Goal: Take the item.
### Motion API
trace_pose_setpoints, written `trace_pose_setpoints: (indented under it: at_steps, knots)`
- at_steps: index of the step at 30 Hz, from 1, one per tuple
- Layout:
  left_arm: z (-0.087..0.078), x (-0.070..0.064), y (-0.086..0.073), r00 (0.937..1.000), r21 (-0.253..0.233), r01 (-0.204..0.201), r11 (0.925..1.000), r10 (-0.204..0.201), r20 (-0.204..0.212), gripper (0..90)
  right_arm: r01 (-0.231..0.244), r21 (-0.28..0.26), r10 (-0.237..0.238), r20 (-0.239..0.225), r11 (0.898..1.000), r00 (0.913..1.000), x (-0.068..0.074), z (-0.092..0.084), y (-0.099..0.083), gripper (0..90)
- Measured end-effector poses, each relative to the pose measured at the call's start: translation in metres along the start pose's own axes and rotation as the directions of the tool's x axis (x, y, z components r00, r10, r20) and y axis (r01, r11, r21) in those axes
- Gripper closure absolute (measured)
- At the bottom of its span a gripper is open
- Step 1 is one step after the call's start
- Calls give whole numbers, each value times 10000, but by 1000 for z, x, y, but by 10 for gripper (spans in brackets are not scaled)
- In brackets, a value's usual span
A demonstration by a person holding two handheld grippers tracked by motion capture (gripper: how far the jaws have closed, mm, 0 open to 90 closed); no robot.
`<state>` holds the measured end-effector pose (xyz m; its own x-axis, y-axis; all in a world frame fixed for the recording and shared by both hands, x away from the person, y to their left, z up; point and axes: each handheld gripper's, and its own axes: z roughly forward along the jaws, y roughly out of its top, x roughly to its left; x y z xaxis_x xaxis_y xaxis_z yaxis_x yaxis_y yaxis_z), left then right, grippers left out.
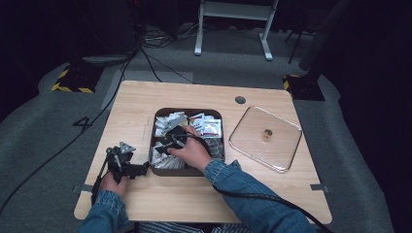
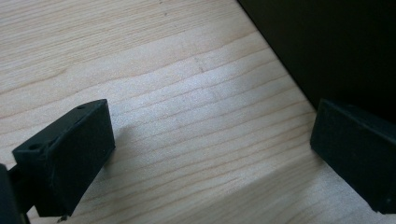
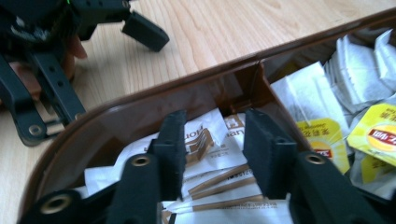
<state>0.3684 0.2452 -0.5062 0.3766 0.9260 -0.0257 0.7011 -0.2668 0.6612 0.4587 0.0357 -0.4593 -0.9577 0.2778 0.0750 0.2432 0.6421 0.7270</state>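
A brown compartment tray (image 1: 187, 111) stands mid-table, full of paper sachets and tea bags. My right gripper (image 1: 162, 145) reaches into its front-left compartment. In the right gripper view it (image 3: 212, 140) is open, its jaws a short way apart just above white-and-brown sachets (image 3: 210, 140), with nothing clamped. My left gripper (image 1: 140, 169) rests on the wood left of the tray, held by a hand. Its jaws (image 2: 212, 135) stand wide open over bare table (image 2: 187, 93), the dark tray wall (image 2: 336, 46) close by.
Tea bags with yellow tags (image 3: 322, 140) fill the compartment beyond the divider (image 3: 257, 84). A clear square lid (image 1: 252, 126) with a small knob (image 1: 266, 133) lies right of the tray. A cable hole (image 1: 240, 100) sits near the far edge.
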Motion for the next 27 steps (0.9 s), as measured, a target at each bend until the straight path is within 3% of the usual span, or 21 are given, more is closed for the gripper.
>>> trace_pose_setpoints:
  at_steps: [8,18,27]
  knots:
    - [0,0,0,10000,3,-13,10000,13,3,0,863,371,-865,24,9956,9963,11,0,6,866]
    - [0,0,0,10000,6,-26,10000,26,10,1,611,-82,-612,-108,9981,9981,10,-15,6,889]
    - [0,0,0,10000,1,-30,10000,30,31,0,440,-730,-440,19,9964,9990,9,-52,3,890]
